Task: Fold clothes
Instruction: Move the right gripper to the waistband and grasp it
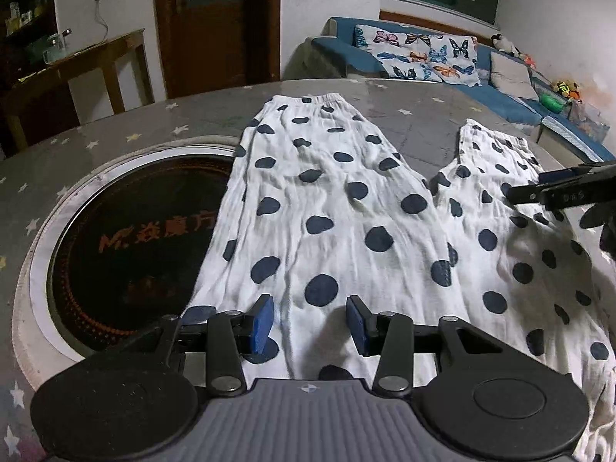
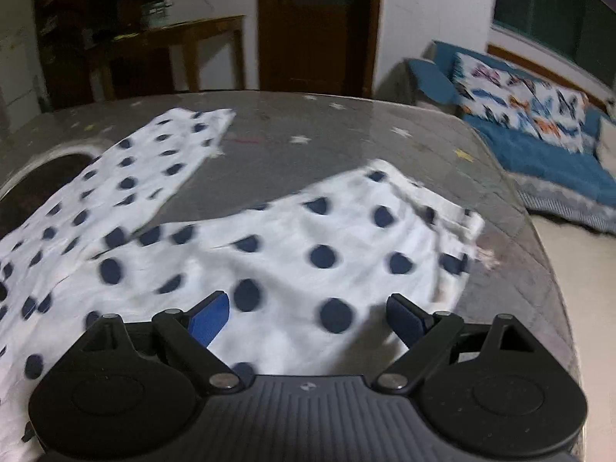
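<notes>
While the polka-dot trousers (image 1: pixel 346 208) lie flat on the grey star-print surface (image 1: pixel 115 131), legs spread in a V toward the far edge, w/ left leg (image 1: pixel 304 146) partly over the round black inset (image 1: pixel 131 238) and right leg (image 2: pixel 346 238) nearer the surface's right edge, best treated as a lengthwise fold: one leg over the other.

Left tool (image 1: pixel 310 321): pads partly apart, low over the near end of the cloth, nothing clamped; cannot tell if pads touch fabric. Right tool (image 2: pixel 304 319): pads wide apart, above the right leg's near part, nothing between them; view blurred, so prob. mid-move.

For doing it well:
- Pick grip pts first: outer side seam of right leg, one near the waist end, one toward the cuff (image 2: pixel 462 227).
- Come down w/ pads straddling the edge, pinch both layers, not just top layer; thin crinkly cloth slips & bunches easily.
- Lift only enough to clear, carry across to the left leg, keep both ends level so the crease runs straight thru the crotch.
- Match cuffs & outer seams before letting go.
- Mind the frayed right cuff corner close to the surface edge; could slide off.
- Smooth wrinkles after release, esp. around the middle.
</notes>
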{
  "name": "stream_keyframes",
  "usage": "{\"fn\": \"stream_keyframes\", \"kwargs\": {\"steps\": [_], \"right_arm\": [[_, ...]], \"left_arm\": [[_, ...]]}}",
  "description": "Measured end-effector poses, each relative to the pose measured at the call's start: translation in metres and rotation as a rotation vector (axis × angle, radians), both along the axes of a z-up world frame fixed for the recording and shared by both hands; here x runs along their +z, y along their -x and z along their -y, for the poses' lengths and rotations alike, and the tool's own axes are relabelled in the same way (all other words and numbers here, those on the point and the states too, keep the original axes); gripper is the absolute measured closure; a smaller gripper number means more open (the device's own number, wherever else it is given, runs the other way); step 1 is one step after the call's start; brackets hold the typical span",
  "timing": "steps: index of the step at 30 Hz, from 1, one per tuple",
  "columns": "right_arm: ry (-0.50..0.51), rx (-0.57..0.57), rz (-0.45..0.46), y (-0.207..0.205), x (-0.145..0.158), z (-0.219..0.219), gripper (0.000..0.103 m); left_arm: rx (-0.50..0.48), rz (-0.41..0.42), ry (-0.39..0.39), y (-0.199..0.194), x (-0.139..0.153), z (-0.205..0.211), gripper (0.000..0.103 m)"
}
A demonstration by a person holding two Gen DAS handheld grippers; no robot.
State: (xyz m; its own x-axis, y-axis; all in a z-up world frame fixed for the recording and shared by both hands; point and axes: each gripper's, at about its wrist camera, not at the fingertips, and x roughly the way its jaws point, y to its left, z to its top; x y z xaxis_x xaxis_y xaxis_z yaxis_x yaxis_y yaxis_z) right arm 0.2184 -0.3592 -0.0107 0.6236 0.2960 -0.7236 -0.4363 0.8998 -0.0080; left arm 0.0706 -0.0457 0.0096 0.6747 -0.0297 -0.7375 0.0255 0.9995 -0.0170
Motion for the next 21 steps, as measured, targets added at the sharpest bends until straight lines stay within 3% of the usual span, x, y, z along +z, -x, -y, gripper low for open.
{"fn": "stream_keyframes", "kwargs": {"steps": [7,17,21], "right_arm": [[0.028,-0.088,0.026,-0.026,0.004,0.019,0.014],[0.025,-0.11,0.03,-0.035,0.002,0.02,0.02],[0.013,-0.152,0.031,-0.037,0.003,0.032,0.024]], "left_arm": [[-0.063,0.005,-0.001,0.011,0.01,0.015,0.057],[-0.515,0.026,0.155,0.073,0.037,0.096,0.047],[-0.663,-0.001,0.134,0.094,0.029,0.131,0.044]]}}
